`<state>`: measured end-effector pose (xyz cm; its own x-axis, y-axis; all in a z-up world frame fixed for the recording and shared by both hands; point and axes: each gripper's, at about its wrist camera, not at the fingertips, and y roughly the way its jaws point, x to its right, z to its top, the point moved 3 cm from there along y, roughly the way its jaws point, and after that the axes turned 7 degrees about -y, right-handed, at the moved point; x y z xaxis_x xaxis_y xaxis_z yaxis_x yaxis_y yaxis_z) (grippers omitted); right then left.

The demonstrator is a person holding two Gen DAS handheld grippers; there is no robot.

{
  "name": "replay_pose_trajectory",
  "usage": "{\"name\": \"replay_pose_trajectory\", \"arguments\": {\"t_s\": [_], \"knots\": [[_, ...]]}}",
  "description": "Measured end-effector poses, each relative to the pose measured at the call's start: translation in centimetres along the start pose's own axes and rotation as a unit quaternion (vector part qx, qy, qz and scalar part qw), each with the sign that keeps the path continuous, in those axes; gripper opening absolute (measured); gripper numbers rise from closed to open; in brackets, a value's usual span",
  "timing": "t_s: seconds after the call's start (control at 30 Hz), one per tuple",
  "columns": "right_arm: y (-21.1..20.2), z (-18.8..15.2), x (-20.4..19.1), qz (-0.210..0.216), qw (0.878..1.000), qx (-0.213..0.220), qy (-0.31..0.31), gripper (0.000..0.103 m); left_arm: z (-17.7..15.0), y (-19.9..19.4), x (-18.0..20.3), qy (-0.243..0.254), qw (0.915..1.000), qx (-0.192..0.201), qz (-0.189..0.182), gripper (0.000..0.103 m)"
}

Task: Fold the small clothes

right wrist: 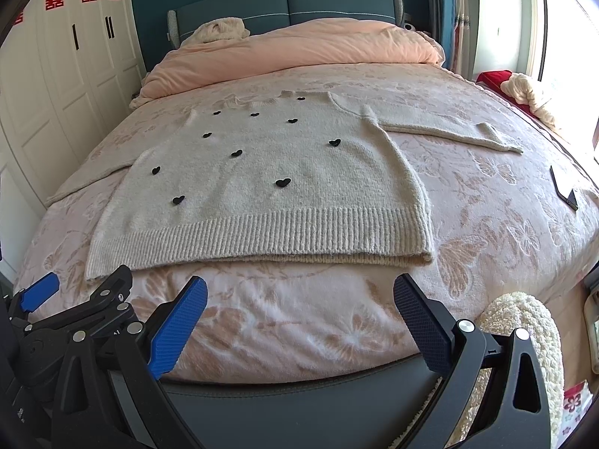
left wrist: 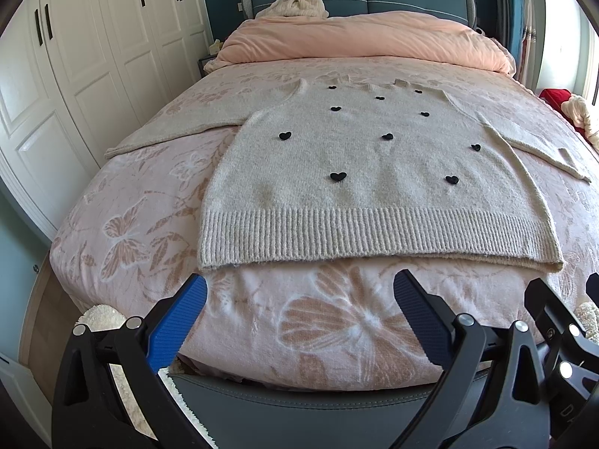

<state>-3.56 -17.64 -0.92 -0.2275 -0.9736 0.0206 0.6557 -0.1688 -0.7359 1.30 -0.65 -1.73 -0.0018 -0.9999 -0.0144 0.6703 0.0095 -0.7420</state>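
Observation:
A cream knit sweater with small black hearts lies flat and face up on the bed, sleeves spread to both sides, ribbed hem toward me. It also shows in the right wrist view. My left gripper is open and empty, just short of the hem above the bed's foot edge. My right gripper is open and empty, also just short of the hem, toward its right half. The left gripper's body shows at the lower left of the right wrist view.
The bed has a pink butterfly-print cover. A folded pink duvet lies at the headboard. White wardrobes stand on the left. A dark phone lies on the bed's right side. A red cushion sits at the far right.

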Motion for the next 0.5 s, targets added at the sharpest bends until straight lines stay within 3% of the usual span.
{"name": "replay_pose_trajectory", "arguments": {"t_s": [0.5], "knots": [[0.67, -0.39, -0.12, 0.001, 1.000, -0.012, 0.007, 0.098, -0.50, 0.67, 0.17, 0.001, 1.0000, -0.007, 0.005, 0.097]]}}
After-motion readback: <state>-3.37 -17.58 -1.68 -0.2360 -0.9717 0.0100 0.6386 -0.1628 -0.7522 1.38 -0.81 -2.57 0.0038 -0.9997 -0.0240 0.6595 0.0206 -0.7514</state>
